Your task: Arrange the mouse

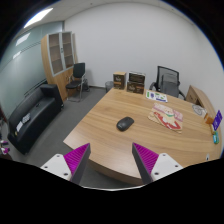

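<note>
A long black sofa (pixel 33 117) stood along the wall at the far left of the room, on grey floor. Behind it rose a tall wooden cabinet with glass doors (pixel 60 54), and just to its right a black chair (pixel 77 82) faced into the room. The large light-wood table (pixel 100 135) filled the middle of the scene. On it, well beyond the fingers and roughly ahead of the gap between them, lay the small dark oval computer mouse (pixel 125 123), alone on bare wood and touched by nothing. The handheld two-finger gripper (pixel 113 161) hung above the near edge of the table with its fingers spread wide apart, holding nothing; the magenta pads (pixel 77 156) showed on their inner faces. Further right, on the tabletop, a patterned mat or sheet with colourful objects (pixel 166 117) lay near the far side, too small to make out. A black mesh office chair (pixel 167 79) stood behind the table there, and small blue items (pixel 217 120) sat by the table's right end.
</note>
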Motion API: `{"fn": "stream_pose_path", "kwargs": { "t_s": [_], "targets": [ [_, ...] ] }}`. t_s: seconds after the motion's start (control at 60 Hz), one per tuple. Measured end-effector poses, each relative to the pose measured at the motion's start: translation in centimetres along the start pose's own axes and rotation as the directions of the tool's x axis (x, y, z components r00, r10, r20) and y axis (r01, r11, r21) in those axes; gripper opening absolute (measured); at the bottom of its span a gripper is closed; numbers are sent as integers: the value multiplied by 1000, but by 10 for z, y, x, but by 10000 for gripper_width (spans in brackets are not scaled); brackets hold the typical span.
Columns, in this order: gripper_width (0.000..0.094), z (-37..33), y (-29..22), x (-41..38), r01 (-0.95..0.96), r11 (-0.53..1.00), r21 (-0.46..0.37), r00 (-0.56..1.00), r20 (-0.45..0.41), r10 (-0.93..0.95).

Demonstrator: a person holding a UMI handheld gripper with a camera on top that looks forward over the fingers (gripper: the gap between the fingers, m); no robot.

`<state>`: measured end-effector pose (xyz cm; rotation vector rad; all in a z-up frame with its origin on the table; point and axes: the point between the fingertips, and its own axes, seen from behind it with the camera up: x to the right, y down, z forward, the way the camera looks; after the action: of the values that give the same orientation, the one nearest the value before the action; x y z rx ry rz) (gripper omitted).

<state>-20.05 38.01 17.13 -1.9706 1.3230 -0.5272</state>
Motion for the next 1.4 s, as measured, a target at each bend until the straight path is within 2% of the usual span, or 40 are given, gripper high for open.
{"fn": "stream_pose_path", "kwargs": {
  "t_s": [0.333,0.75,1.15,1.4],
  "targets": [
    [868,3,2,10,-12,1000,-12,1000,-28,12],
    [876,28,7,5,-107,994,-16,988,-113,105],
    [877,91,-1,-11,-200,980,10,953,-230,197],
    [876,142,-8,0,-207,978,27,944,-259,207]
  ]
}}
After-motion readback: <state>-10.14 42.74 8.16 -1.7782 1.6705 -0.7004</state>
